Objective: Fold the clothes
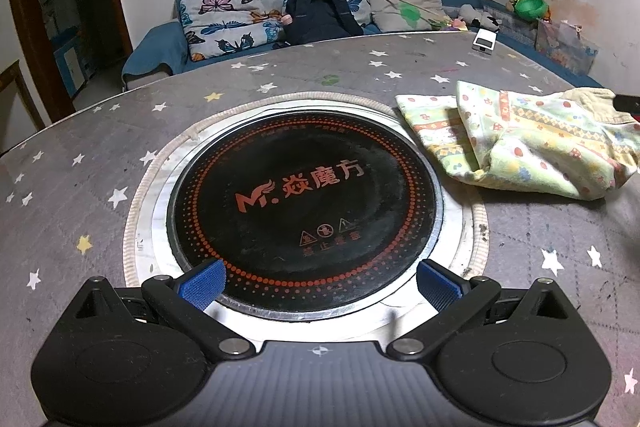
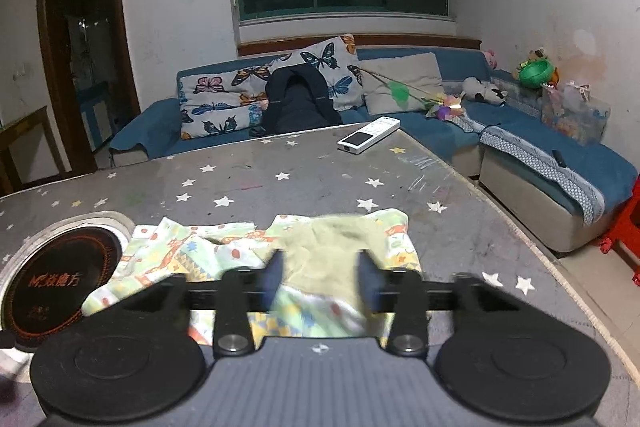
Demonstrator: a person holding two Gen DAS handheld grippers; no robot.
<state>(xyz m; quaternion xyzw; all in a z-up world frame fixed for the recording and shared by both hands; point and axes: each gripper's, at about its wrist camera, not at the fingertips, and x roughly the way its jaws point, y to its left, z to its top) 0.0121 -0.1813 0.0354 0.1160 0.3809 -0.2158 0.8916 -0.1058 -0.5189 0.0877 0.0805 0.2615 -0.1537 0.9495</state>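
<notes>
Right gripper (image 2: 320, 277): jaws partly closed around a bunched fold of the garment (image 2: 256, 263), cloth filling the gap; blurred, so pad contact cannot be told for certain. Garment (pale yellow-green child's print, crumpled, unfolded) spread under and ahead of these jaws on the tabletop (image 2: 320, 179), reaching leftward to the rim of the inset cooktop (image 2: 60, 275). White remote (image 2: 369, 135) far ahead, near the tabletop's far edge. Blue sofa (image 2: 440, 119) beyond, with butterfly cushions (image 2: 224, 99) and a dark backpack (image 2: 298, 103).

Left gripper (image 1: 320, 285): jaws released, spread wide, nothing between the blue pads (image 1: 204, 283). Poised over the near rim of the cooktop's black disc. Garment seen here ahead and to the right of these jaws, well apart from them, one corner touching the cooktop's outer ring. Grey star-print cover across the tabletop.
</notes>
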